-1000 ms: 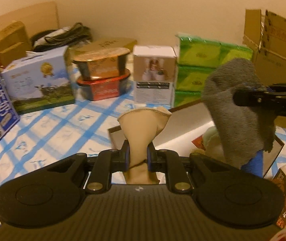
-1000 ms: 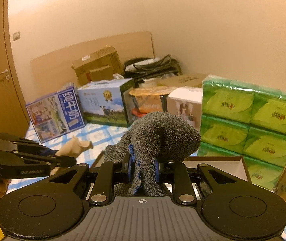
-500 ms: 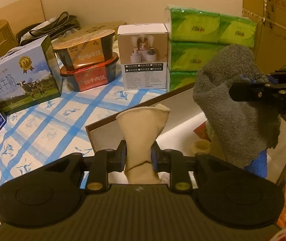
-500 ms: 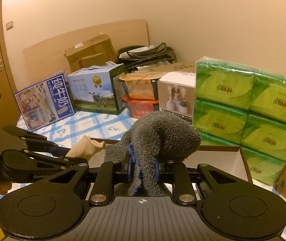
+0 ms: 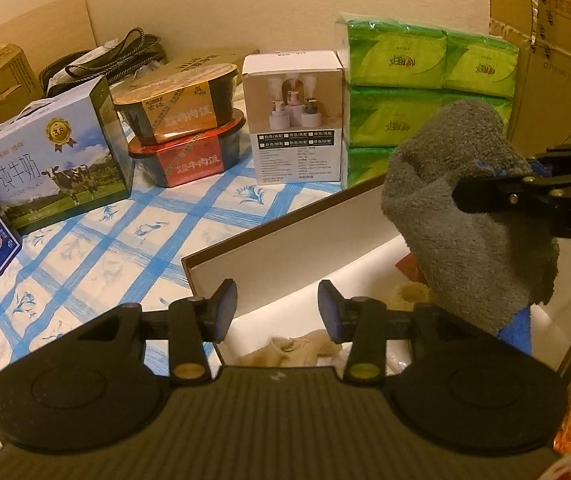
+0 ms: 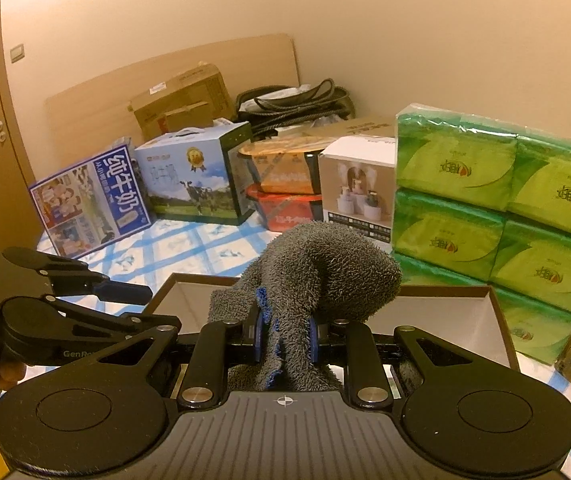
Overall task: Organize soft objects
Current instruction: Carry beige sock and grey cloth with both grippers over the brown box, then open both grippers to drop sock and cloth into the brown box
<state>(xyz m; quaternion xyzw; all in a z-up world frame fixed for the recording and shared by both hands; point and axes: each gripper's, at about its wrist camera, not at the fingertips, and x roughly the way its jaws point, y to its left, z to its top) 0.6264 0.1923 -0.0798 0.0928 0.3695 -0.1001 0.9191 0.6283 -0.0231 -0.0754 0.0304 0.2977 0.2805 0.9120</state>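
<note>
My left gripper (image 5: pixel 278 307) is open and empty above the near corner of the brown-rimmed white box (image 5: pixel 285 236). The beige cloth (image 5: pixel 285 350) lies inside the box just below its fingers. My right gripper (image 6: pixel 284 338) is shut on a grey towel with blue trim (image 6: pixel 325 272) and holds it above the box (image 6: pixel 437 312). In the left wrist view the towel (image 5: pixel 465 216) hangs from the right gripper over the box's right half. The left gripper also shows in the right wrist view (image 6: pixel 125 292), open at the left.
Green tissue packs (image 5: pixel 425 80), a white product box (image 5: pixel 297 120), two stacked noodle bowls (image 5: pixel 185 128) and milk cartons (image 5: pixel 53 156) stand behind the box on a blue-checked cloth (image 5: pixel 105 240). A cardboard box (image 5: pixel 557 60) stands at the right. Other items lie in the box.
My left gripper opened and let go of the beige cloth, which dropped into the box. The right gripper still holds the grey towel over the box.
</note>
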